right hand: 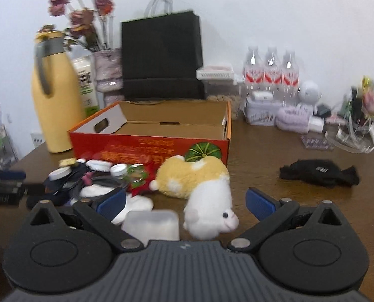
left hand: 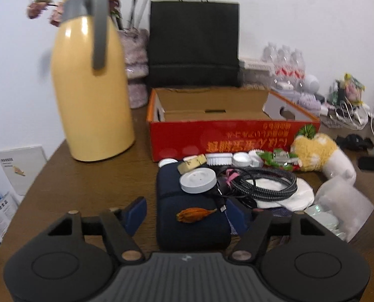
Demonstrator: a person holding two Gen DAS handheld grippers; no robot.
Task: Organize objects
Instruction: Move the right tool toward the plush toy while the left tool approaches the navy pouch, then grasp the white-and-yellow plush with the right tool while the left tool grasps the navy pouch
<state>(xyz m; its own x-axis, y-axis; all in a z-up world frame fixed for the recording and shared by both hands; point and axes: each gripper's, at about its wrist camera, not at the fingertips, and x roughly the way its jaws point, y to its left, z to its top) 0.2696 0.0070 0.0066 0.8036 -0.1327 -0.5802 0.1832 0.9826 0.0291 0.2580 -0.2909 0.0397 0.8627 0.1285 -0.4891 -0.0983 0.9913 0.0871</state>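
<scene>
Your red box (right hand: 149, 148) sits open, nothing visible inside; both hand-held grippers, left (left hand: 187, 212) and right (right hand: 187, 205), spread wide, hold nothing.

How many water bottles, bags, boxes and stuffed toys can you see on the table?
Clear plastic water bottles: 3
Black paper bag: 1
Red open cardboard box: 1
Yellow-and-white plush toy: 1
Total: 6

This looks like a home. A brown wooden table (right hand: 275, 146) stands against a white wall. Behind the red box (right hand: 149, 146) are dried flowers (right hand: 81, 17), a yellow jug (right hand: 56, 100), water bottles (right hand: 270, 73) and a paper bag (right hand: 161, 55).
</scene>
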